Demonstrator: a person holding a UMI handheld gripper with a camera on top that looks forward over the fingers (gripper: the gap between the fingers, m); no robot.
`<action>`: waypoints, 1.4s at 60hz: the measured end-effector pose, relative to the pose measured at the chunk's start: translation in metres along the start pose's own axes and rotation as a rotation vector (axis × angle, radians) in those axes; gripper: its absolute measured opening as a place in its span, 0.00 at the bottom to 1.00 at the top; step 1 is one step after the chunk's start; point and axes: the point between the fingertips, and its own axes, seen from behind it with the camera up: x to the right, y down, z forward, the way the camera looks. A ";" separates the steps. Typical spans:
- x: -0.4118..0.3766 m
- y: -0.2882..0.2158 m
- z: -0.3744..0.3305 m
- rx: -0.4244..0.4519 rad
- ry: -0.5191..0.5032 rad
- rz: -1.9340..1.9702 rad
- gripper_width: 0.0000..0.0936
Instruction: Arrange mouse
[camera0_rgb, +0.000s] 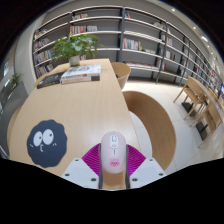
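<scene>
A library-like room is seen, with long bookshelves (110, 35) running across the far wall from ten o'clock round to two o'clock. A pale wooden table (85, 110) with a curved edge fills the middle of the view and reaches back toward eleven o'clock. At three o'clock, well apart from the table, a second wooden table with chairs (197, 100) is set on the light floor. A potted green plant (74, 47) is placed at the table's far end, at eleven o'clock, and just in front of it a stack of books (80, 72) is laid flat on the tabletop. Near the front of the table, at eight o'clock from the fingers, a round black mouse mat (44, 141) printed with white cartoon eyes and a mouth is laid flat. A white mouse (112, 157) with a pink mark on its back is found at six o'clock, lying lengthwise between the fingers of the gripper (113, 172), to the right of the mat and apart from it. The magenta pads (93, 160) are seen close against both sides of the mouse, and the jaws are closed on it. Whether the mouse is resting on the tabletop or is raised just above it cannot be told.
</scene>
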 end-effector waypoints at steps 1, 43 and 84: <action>-0.003 -0.011 -0.007 0.017 0.001 -0.004 0.32; -0.259 -0.054 -0.011 0.076 -0.130 -0.061 0.33; -0.236 -0.024 -0.037 0.043 -0.077 -0.042 0.93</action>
